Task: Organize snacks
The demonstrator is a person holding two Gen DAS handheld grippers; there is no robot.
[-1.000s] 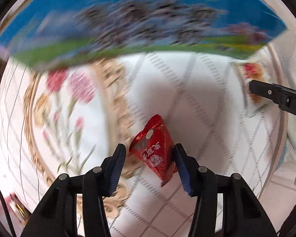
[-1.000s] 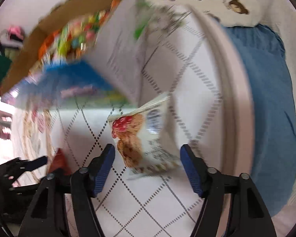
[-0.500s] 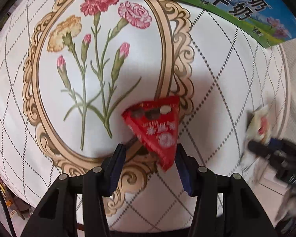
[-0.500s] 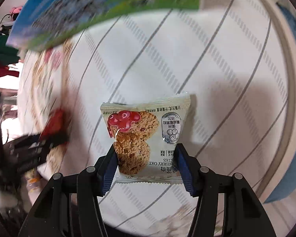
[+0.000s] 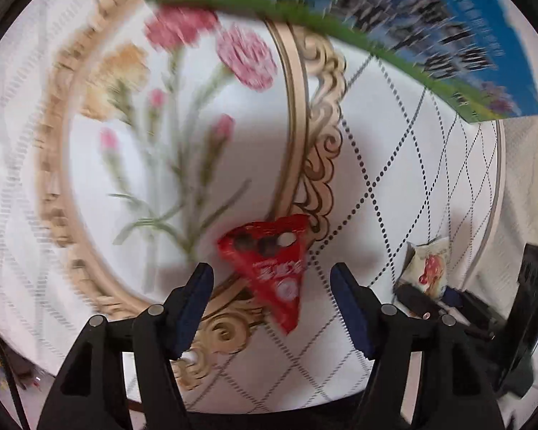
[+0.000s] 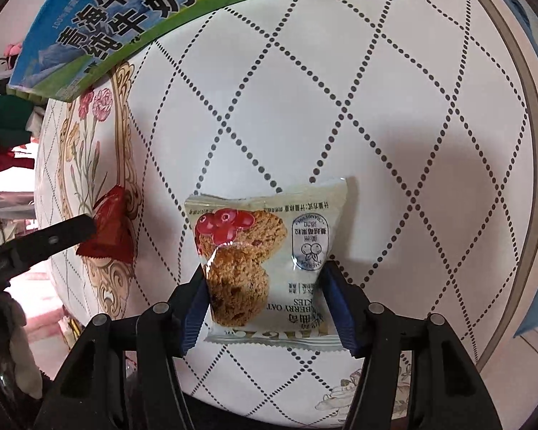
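A red triangular snack packet point(image 5: 272, 265) lies on the round table between the fingers of my left gripper point(image 5: 272, 299); the jaws stand open, wider than the packet. It also shows in the right wrist view point(image 6: 108, 230) at the left, beside a left fingertip point(image 6: 79, 227). A white cranberry oat cookie packet point(image 6: 269, 261) lies flat on the table with my right gripper point(image 6: 265, 304) shut on its near half, blue pads against both side edges. The cookie packet also shows in the left wrist view point(image 5: 428, 267) at the right.
A blue and green milk carton box point(image 6: 125, 18) stands at the far side of the table, also in the left wrist view point(image 5: 412, 28). The tablecloth point(image 6: 340, 107) has a dotted diamond pattern and a flower medallion point(image 5: 183, 136). The table edge point(image 6: 513, 179) curves on the right.
My left gripper's jaws have opened wider around the red packet and the view has shifted. My right gripper has closed in on the cookie packet, which now sits deeper between the pads.
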